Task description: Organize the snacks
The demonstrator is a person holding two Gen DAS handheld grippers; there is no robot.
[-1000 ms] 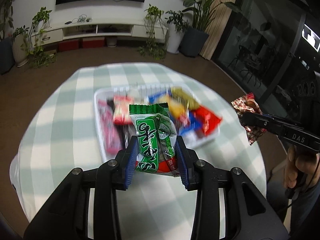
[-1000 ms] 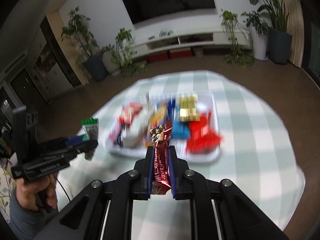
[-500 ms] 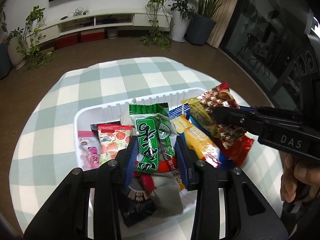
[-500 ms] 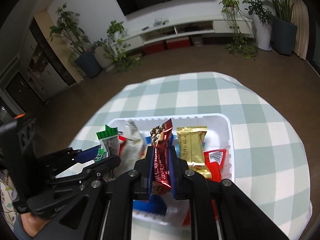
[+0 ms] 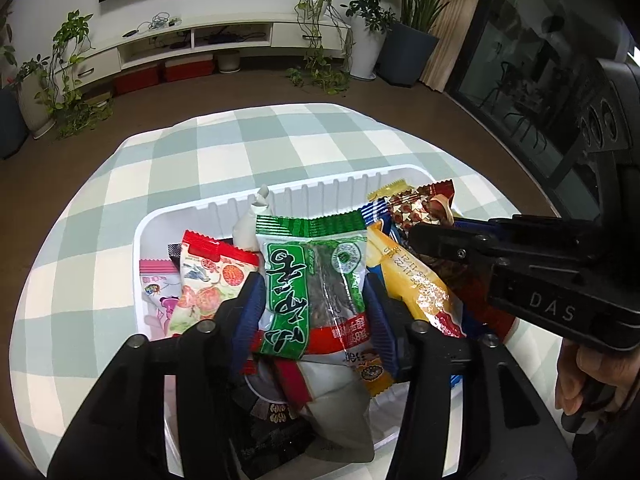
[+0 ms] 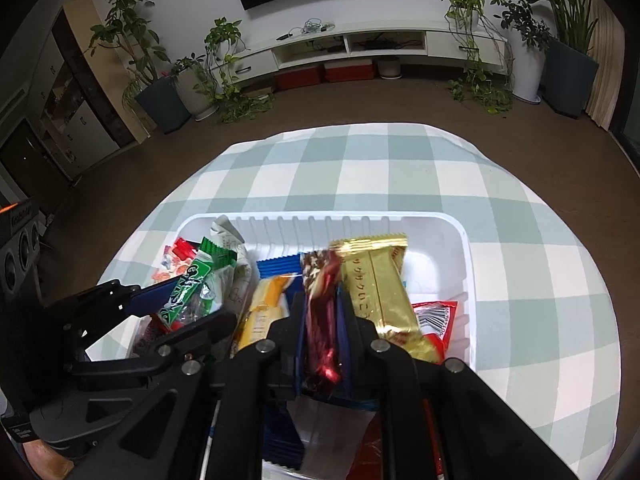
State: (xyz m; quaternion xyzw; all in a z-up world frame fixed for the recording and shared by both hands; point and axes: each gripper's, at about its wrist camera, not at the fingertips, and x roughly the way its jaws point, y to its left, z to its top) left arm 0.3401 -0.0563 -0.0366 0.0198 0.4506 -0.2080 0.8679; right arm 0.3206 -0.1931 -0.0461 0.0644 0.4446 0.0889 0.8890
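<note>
Your 2 grippers hang over the white tray: left gripper jaws just widened, green packet loose between; right gripper clamps the red bar upright.

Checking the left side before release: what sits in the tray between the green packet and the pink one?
The left wrist view shows a red-topped fruit-print packet between the green packet and the pink packet, inside the white tray.

The white tray is the landmark: its near end is cut off by the lower edge in both views. Inside it, the left tool covers the lower parts of several packets, and a dark packet beneath it shows print too small to read. The bench beyond the tray runs out of view on the right.
</note>
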